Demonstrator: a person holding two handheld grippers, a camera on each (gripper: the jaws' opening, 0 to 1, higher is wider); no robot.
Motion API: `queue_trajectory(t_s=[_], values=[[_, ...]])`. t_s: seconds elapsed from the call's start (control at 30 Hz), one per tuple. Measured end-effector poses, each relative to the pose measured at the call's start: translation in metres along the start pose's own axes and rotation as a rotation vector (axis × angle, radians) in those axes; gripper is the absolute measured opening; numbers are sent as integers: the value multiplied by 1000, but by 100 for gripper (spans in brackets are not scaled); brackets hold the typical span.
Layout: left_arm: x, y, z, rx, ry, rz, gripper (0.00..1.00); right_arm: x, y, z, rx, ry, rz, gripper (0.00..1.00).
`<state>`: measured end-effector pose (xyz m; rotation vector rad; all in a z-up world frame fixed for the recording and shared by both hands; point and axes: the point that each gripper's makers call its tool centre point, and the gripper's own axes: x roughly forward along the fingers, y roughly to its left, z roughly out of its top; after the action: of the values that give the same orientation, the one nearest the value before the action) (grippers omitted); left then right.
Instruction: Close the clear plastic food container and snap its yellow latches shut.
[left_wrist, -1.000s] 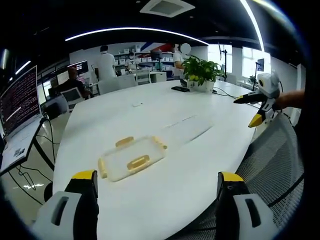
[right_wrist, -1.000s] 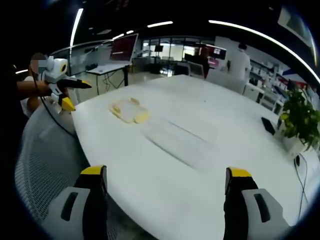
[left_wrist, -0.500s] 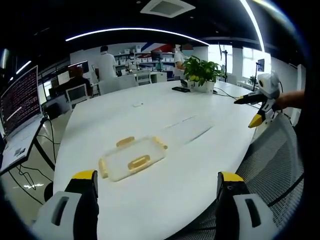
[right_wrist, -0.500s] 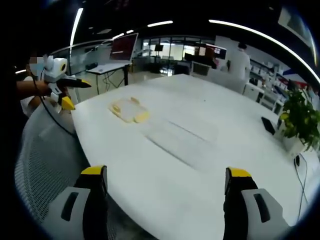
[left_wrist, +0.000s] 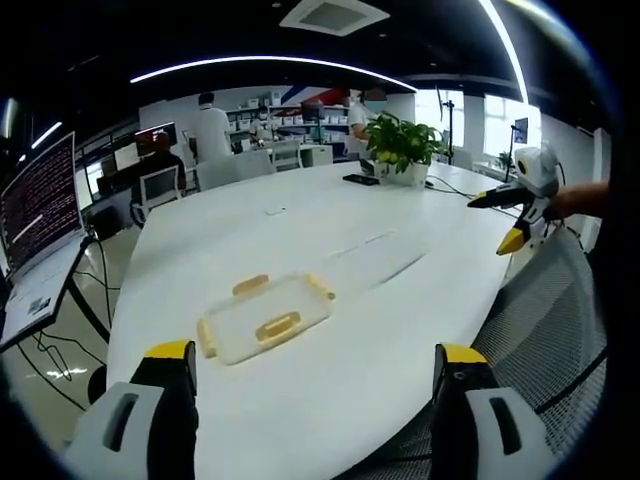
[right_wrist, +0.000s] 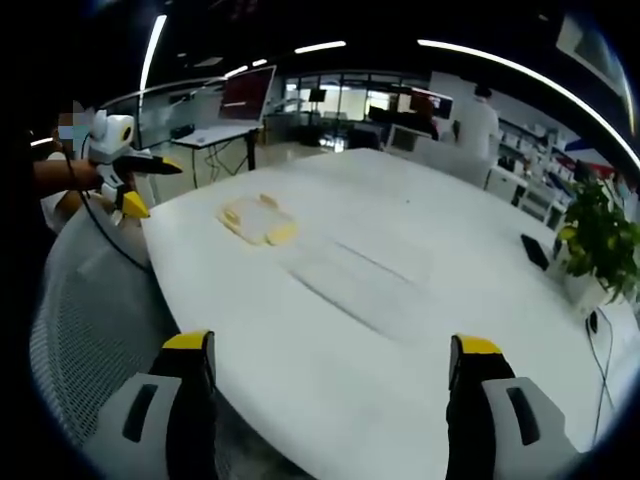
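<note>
- We hold the left gripper (left_wrist: 313, 365) back from the near edge of the white table (left_wrist: 400, 300), its yellow-tipped jaws spread wide with nothing between them.
- The clear plastic food container (left_wrist: 264, 318) lies flat on the table just beyond that edge, in line with the gap between the left jaws and apart from both; bare tabletop runs around it on all sides.
- Its body is a shallow, see-through rectangle with rounded corners, and yellow latches (left_wrist: 277, 325) sit along its sides (from here we cannot tell whether any is snapped down).
- Our right gripper (right_wrist: 331, 360) is released as well, jaws wide apart and empty, held over the table edge; in its view the container (right_wrist: 259, 220) sits far off towards the left.
- The tabletop is smooth, matt and broadly oval, with a long open stretch in the middle.
- A grey mesh chair back (left_wrist: 545, 330) stands close against the table edge beside us.
- At the far end stand a leafy potted plant (left_wrist: 403, 143) and a dark flat device (left_wrist: 360, 178), well apart from the container.
</note>
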<state>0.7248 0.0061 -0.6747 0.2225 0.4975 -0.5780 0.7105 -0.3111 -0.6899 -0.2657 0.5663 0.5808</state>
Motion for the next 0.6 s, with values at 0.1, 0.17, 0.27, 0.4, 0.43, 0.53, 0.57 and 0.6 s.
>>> queue_trajectory(t_s=[0.1, 0.17, 0.27, 0.4, 0.43, 0.53, 0.57, 0.6], values=[[-1, 1, 1, -2, -1, 1, 96, -1, -1, 1, 1, 0, -2, 95], [-1, 1, 0, -2, 0, 2, 95, -1, -2, 2, 0, 0, -2, 95], [-1, 2, 1, -2, 1, 0, 95, -1, -3, 2, 0, -1, -2, 95], [-1, 2, 2, 1, 1, -3, 95, -1, -1, 4, -6, -1, 11, 94], [-1, 2, 2, 3, 1, -4, 95, -1, -1, 4, -7, -1, 13, 94], [-1, 4, 2, 15, 5, -5, 95, -1, 1, 4, -23, 4, 22, 94], [0, 4, 2, 16, 5, -5, 95, -1, 1, 4, -25, 4, 24, 94], [0, 4, 2, 17, 4, -6, 95, -1, 1, 4, -25, 5, 24, 94]])
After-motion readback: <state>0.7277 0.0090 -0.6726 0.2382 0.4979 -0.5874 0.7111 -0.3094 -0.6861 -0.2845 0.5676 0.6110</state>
